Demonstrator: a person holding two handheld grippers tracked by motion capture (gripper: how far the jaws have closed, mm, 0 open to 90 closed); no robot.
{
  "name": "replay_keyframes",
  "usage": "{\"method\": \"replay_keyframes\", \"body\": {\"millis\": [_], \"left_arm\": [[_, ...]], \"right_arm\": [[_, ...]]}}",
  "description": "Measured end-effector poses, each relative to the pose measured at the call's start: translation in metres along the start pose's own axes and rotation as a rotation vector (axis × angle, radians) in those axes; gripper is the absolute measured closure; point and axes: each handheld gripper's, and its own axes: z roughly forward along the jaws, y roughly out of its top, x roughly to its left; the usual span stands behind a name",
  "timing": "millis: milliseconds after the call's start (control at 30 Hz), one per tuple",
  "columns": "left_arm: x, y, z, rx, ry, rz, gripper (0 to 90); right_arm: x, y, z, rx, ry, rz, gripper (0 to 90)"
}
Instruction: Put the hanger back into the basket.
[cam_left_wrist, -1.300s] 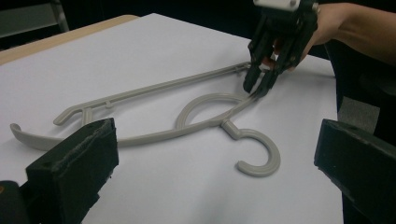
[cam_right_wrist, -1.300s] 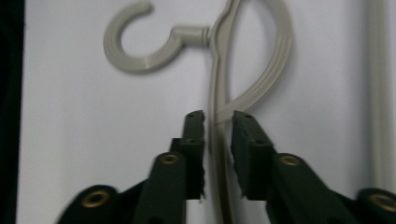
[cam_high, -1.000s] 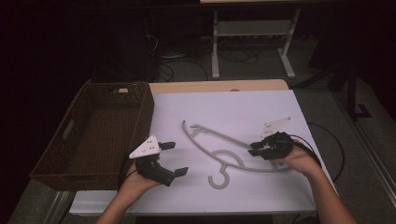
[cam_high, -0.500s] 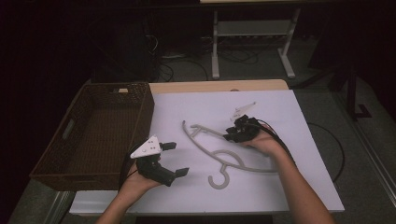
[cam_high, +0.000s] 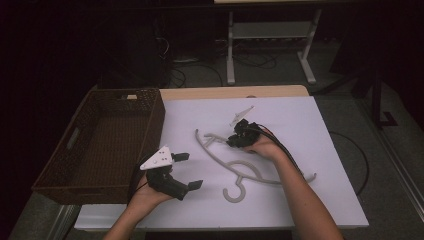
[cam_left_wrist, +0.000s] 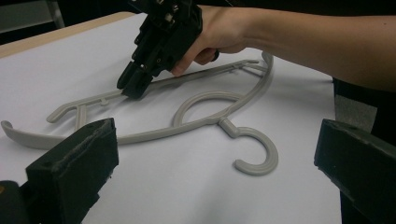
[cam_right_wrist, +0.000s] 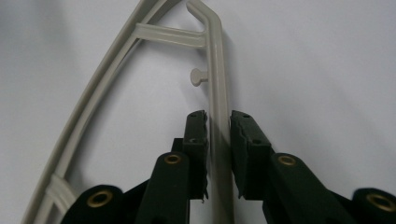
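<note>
White tabletop (cam_high: 310, 130), hanger (cam_right_wrist: 216, 93) bar between right gripper's (cam_right_wrist: 218, 122) narrowed jaws; left gripper (cam_high: 186, 170) wide.

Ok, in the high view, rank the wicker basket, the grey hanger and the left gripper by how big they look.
1. Wicker basket, clearly the largest.
2. Grey hanger, long but thin.
3. Left gripper, smallest; it sits nearer the camera, so it may look a bit bigger than it really is.

— What is laid over the table (cam_high: 280, 91)?
— A white sheet (cam_high: 320, 150) is spread on it; a hanger (cam_high: 250, 167) is laid flat on the sheet, and a wicker basket (cam_high: 75, 170) is set at the left edge.
</note>
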Motion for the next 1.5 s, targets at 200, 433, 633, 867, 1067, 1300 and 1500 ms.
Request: {"method": "replay_keyframes", "body": {"millis": [200,433,633,867,1067,1300,1500], "left_arm": [[0.0,0.0,0.0,-0.002,-0.001,-0.003,0.0],[0.0,0.0,0.0,0.0,0.0,-0.002,0.0],[0.0,0.0,0.0,-0.009,-0.002,-0.003,0.0],[-0.001,0.0,-0.001,-0.011,0.002,-0.007,0.0],[0.0,-0.001,-0.002,-0.011,0.007,-0.008,0.0],[-0.002,-0.001,-0.003,-0.007,0.013,-0.01,0.0],[-0.001,-0.002,-0.004,-0.01,0.017,-0.009,0.0]], "right_arm": [[-0.002,0.005,0.004,0.009,0.007,-0.045,80.1],[0.011,0.018,0.014,0.016,0.076,-0.128,80.3],[0.038,0.034,0.028,0.014,0.146,-0.223,80.2],[0.059,0.04,0.03,-0.005,0.173,-0.252,72.2],[0.052,0.02,-0.016,-0.034,0.126,-0.187,77.4],[0.047,-0.03,-0.07,-0.029,0.043,-0.091,89.3],[0.048,-0.072,-0.1,0.023,-0.021,-0.028,89.4]]}}
